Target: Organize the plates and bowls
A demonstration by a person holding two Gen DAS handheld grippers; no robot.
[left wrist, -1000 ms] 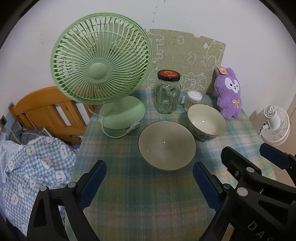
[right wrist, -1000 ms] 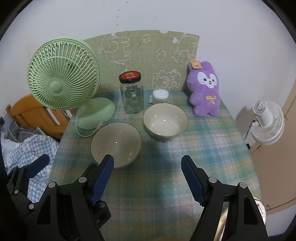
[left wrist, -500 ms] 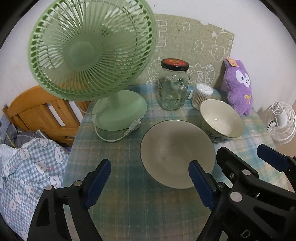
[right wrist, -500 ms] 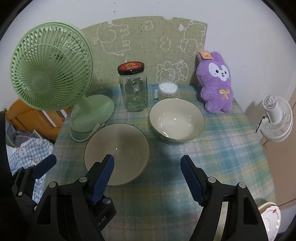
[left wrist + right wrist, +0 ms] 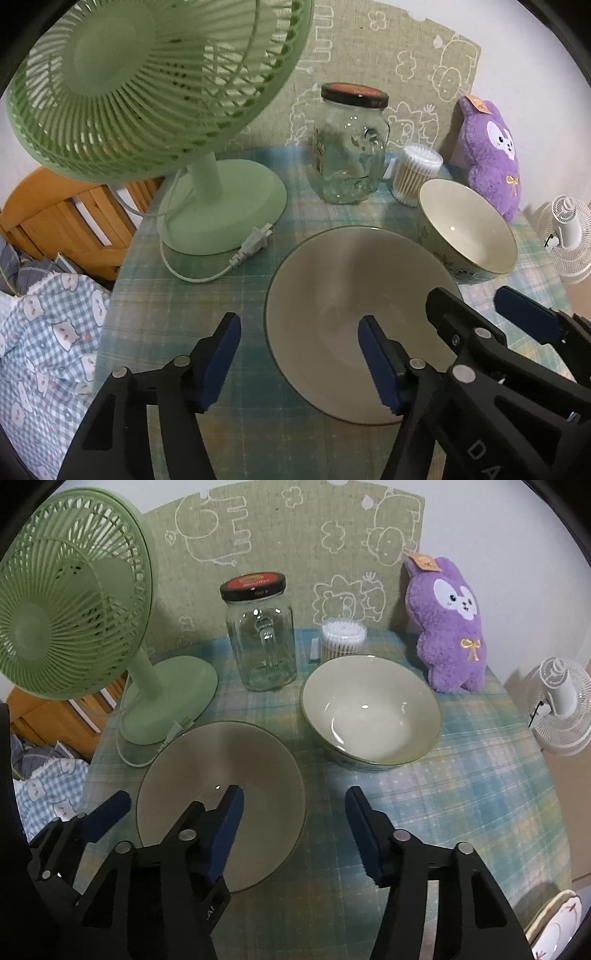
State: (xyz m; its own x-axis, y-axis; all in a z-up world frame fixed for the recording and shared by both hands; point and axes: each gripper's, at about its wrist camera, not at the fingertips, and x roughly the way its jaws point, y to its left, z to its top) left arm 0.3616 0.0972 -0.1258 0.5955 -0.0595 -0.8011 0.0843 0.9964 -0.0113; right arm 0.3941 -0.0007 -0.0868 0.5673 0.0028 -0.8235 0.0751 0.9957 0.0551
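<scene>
A shallow grey bowl [image 5: 332, 295] [image 5: 221, 760] sits on the plaid tablecloth [image 5: 461, 794], with a deeper cream bowl [image 5: 465, 229] [image 5: 369, 709] just behind it to the right. My left gripper [image 5: 299, 354] straddles the grey bowl's left rim, one blue pad outside and one over the inside. Its jaws are closing, and the pads stand clear of the rim. My right gripper [image 5: 295, 823] [image 5: 487, 314] straddles the same bowl's right rim, its jaws closing too, with neither pad pressing. The cream bowl stands untouched.
A green fan [image 5: 147, 74] stands at the left, its plug and cord [image 5: 251, 243] lying close to the grey bowl. Behind are a glass jar [image 5: 260, 642], a cotton-swab tub [image 5: 343, 638] and a purple plush [image 5: 450, 627]. A plate [image 5: 554, 923] shows off the table's right edge.
Both grippers have come down and forward onto the grey bowl, and their jaws have narrowed. Each now has a rim of that bowl between its fingers.
</scene>
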